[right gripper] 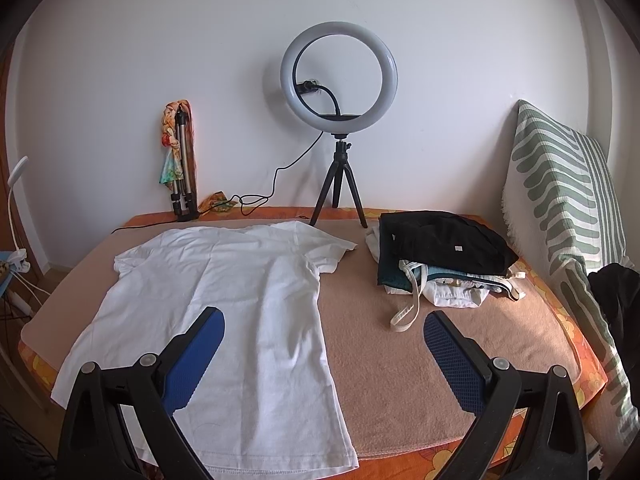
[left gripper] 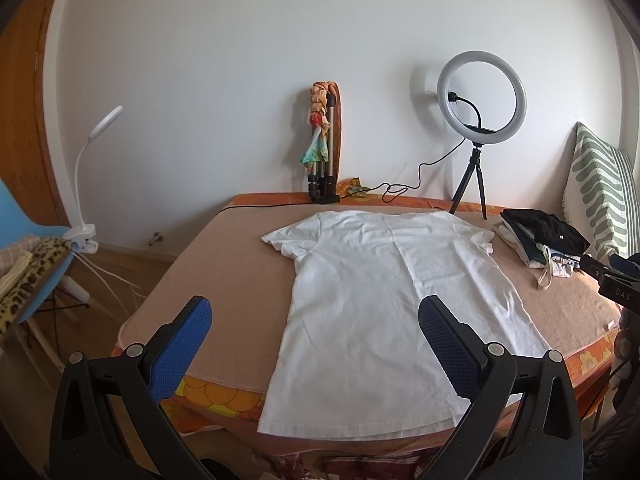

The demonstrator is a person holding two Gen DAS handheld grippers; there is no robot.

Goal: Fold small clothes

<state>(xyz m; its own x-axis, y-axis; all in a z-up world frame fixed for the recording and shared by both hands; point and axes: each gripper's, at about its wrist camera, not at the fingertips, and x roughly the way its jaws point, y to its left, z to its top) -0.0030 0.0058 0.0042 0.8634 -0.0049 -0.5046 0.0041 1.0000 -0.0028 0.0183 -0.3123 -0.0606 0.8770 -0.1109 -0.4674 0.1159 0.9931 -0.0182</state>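
White wall backs a bed (left gripper: 240, 280) covered by a tan blanket, where a white T-shirt (left gripper: 380, 300) lies flat and unfolded, hem toward the near edge. Both the left tongs (left gripper: 316, 316) and right tongs (right gripper: 324, 328) hover above it, spread wide and empty. Beside the shirt sits a pile of clothes (right gripper: 436, 264), with a ring light (right gripper: 339, 76) on a tripod behind.
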